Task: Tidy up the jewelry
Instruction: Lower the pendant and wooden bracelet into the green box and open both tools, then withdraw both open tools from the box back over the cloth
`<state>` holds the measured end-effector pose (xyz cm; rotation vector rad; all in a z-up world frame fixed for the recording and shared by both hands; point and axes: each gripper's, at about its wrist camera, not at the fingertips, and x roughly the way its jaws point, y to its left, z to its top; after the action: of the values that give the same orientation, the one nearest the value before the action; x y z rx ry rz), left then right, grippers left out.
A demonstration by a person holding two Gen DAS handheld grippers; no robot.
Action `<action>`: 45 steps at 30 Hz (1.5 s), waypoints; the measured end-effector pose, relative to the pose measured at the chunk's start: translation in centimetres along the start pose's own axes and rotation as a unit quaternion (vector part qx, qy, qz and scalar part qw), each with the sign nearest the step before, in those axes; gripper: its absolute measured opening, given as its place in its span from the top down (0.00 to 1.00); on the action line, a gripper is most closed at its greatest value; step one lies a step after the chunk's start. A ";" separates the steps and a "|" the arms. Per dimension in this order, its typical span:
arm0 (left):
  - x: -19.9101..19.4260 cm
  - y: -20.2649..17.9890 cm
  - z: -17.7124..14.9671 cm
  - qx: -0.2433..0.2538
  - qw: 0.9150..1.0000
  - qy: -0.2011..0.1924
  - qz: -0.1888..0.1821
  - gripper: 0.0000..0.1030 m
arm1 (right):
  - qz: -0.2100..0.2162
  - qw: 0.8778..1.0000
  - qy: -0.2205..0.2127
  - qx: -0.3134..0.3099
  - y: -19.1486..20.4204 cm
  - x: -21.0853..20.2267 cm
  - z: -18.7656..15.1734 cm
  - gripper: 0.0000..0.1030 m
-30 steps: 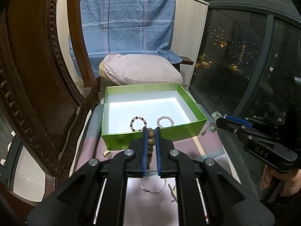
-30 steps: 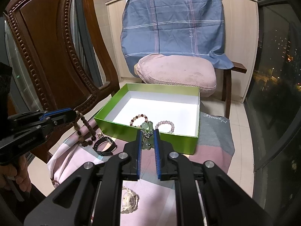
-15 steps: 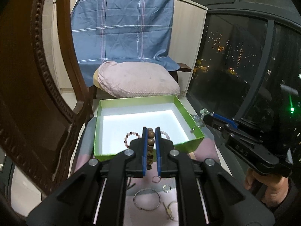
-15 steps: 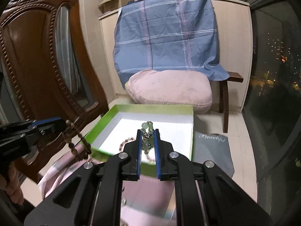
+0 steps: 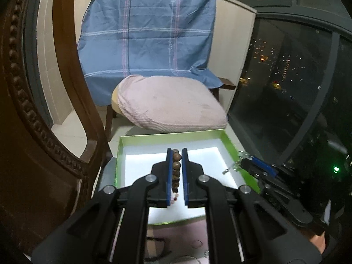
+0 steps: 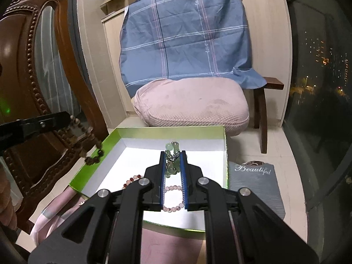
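Observation:
My left gripper (image 5: 176,151) is shut on a string of brown wooden beads (image 5: 176,166) and hangs over the white floor of the green box (image 5: 228,138). From the right wrist view the same gripper (image 6: 68,118) shows at the box's left rim, with the brown beads (image 6: 88,145) dangling below it. My right gripper (image 6: 173,154) is shut on a pale green jade bead piece (image 6: 169,147) above the green box (image 6: 225,154). A pink bead bracelet (image 6: 173,198) and a red and pink one (image 6: 132,179) lie inside. The right gripper (image 5: 246,162) also shows at the box's right rim.
A carved wooden chair (image 5: 44,132) stands close on the left. Behind the box is a chair with a pink cushion (image 5: 171,107) and a blue plaid cloth (image 5: 147,33). A dark window (image 5: 297,88) runs along the right. A grey mat (image 6: 253,176) lies right of the box.
Both grippers have moved forward with their beads, from before the box's front wall to over its inside. The loose rings on the pink cloth have slid towards the picture's bottom edge.

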<state>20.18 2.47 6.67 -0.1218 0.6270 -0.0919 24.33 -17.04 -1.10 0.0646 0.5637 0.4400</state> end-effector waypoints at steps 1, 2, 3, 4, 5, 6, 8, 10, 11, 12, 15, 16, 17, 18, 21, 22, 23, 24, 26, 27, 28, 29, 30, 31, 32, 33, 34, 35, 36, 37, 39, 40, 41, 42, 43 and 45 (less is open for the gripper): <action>0.8 0.5 -0.1 -0.004 1.000 0.006 0.006 0.92 | 0.002 1.000 0.004 0.001 0.0 0.3 0.0 0.88; 1.3 0.9 -0.3 -0.007 1.000 0.011 0.009 0.92 | 0.000 1.000 0.006 0.000 0.0 0.6 0.0 0.88; 1.7 1.2 -0.4 -0.009 1.000 0.016 0.011 0.92 | -0.001 1.000 0.006 0.001 0.0 0.7 0.0 0.88; 2.3 1.7 -0.7 -0.013 1.000 0.023 0.012 0.92 | 0.000 1.000 0.008 0.001 0.0 0.9 0.0 0.88; 2.8 2.1 -0.8 -0.016 0.999 0.029 0.013 0.92 | 0.000 1.000 0.009 0.001 0.0 1.1 0.0 0.88; 3.5 2.5 -1.1 -0.019 0.999 0.037 0.014 0.92 | 0.000 1.000 0.009 0.001 0.0 1.1 0.0 0.88; 4.5 3.2 -1.5 -0.024 0.998 0.048 0.015 0.92 | 0.000 1.000 0.013 -0.001 0.1 1.5 0.0 0.88; 5.3 3.8 -1.9 -0.030 0.998 0.057 0.017 0.92 | -0.001 1.000 0.014 -0.001 0.2 1.8 0.1 0.88; 5.6 4.0 -2.0 -0.031 0.998 0.060 0.018 0.92 | -0.001 1.000 0.016 -0.001 0.2 2.0 0.0 0.88; 5.8 4.2 -2.2 -0.032 0.997 0.064 0.019 0.92 | -0.003 1.000 0.017 -0.001 0.2 2.1 0.0 0.88; 6.2 4.7 -2.4 -0.033 0.997 0.069 0.019 0.92 | -0.005 1.000 0.020 -0.004 0.3 2.3 -0.1 0.88; 6.3 4.7 -2.4 -0.033 0.997 0.070 0.020 0.92 | -0.007 1.000 0.021 -0.007 0.4 2.3 -0.1 0.88; 6.3 4.7 -2.4 -0.033 0.997 0.071 0.019 0.91 | -0.010 1.000 0.023 -0.011 0.4 2.3 -0.1 0.87; 6.2 4.6 -2.4 -0.030 0.997 0.071 0.020 0.88 | -0.014 0.999 0.027 -0.015 0.6 2.5 -0.1 0.79; 5.4 4.2 -2.4 -0.022 0.997 0.047 0.050 0.09 | -0.042 0.999 0.012 -0.021 0.7 2.1 -0.4 0.26; 5.0 4.1 -2.3 -0.021 0.998 0.037 0.054 0.09 | -0.050 0.999 -0.002 -0.019 0.5 1.7 -0.4 0.25; 4.6 3.9 -2.2 -0.016 0.998 0.035 0.054 0.09 | -0.049 0.999 -0.008 -0.017 0.4 1.2 -0.2 0.25; 4.4 3.7 -2.1 -0.012 0.998 0.038 0.051 0.09 | -0.043 0.999 -0.008 -0.013 0.2 0.7 0.0 0.25; 3.3 3.4 -2.1 -0.004 0.998 0.031 0.052 0.09 | -0.043 0.999 -0.019 -0.005 -0.2 -0.2 0.2 0.25; 2.7 3.3 -2.1 -0.001 0.998 0.029 0.053 0.09 | -0.044 0.999 -0.020 -0.004 -0.3 -0.5 0.3 0.25; 2.3 3.2 -2.2 0.002 0.998 0.029 0.051 0.09 | -0.044 0.999 -0.019 -0.004 -0.5 -1.1 0.3 0.25; 1.6 3.0 -2.3 0.006 0.998 0.028 0.048 0.09 | -0.046 0.999 -0.019 -0.006 -0.5 -1.5 0.3 0.25; 0.7 2.8 -2.6 0.010 0.999 0.025 0.046 0.09 | -0.050 0.999 -0.020 -0.008 -0.6 -2.1 0.3 0.25; 0.2 2.6 -2.8 0.013 0.999 0.024 0.045 0.09 | -0.051 0.998 -0.021 -0.009 -0.7 -2.6 0.4 0.25; -0.6 2.4 -3.1 0.017 0.999 0.024 0.043 0.09 | -0.050 0.998 -0.022 -0.010 -0.7 -3.3 0.4 0.26; -1.1 2.3 -3.4 0.020 0.999 0.025 0.041 0.09 | -0.049 0.998 -0.024 -0.011 -0.7 -3.7 0.4 0.26; -1.8 2.1 -4.0 0.024 0.999 0.025 0.041 0.09 | -0.051 0.998 -0.029 -0.012 -0.6 -4.6 0.4 0.26; -2.5 1.8 -4.5 0.031 0.998 0.026 0.041 0.09 | -0.052 0.998 -0.033 -0.013 -0.6 -5.5 0.4 0.26; -3.0 1.6 -4.9 0.037 0.998 0.027 0.042 0.09 | -0.052 0.998 -0.035 -0.014 -0.5 -6.4 0.3 0.26; -3.5 1.5 -5.3 0.040 0.998 0.029 0.042 0.09 | -0.052 0.998 -0.036 -0.015 -0.4 -7.1 0.3 0.26; -4.6 1.1 -6.0 0.047 0.998 0.031 0.039 0.09 | -0.048 0.998 -0.034 -0.019 -0.1 -8.7 -0.1 0.26; -5.5 0.8 -6.5 0.052 0.998 0.028 0.036 0.09 | -0.047 0.998 -0.034 -0.019 0.0 -9.5 -0.3 0.26; -6.2 0.6 -7.0 0.054 0.998 0.027 0.033 0.09 | -0.046 0.998 -0.034 -0.019 0.2 -10.3 -0.5 0.26; -6.9 0.4 -7.6 0.057 0.998 0.026 0.030 0.09 | -0.044 0.998 -0.033 -0.019 0.4 -10.9 -0.7 0.26; -7.4 0.3 -8.1 0.059 0.997 0.026 0.030 0.09 | -0.038 0.999 -0.030 -0.018 0.5 -11.8 -1.1 0.26; -8.3 0.3 -9.7 0.057 0.997 0.031 0.030 0.09 | -0.027 0.999 -0.028 -0.019 1.0 -13.3 -1.8 0.26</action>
<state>7.77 2.99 3.59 0.0094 0.6845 -0.0733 12.94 -21.89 4.28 0.0251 0.5011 0.3949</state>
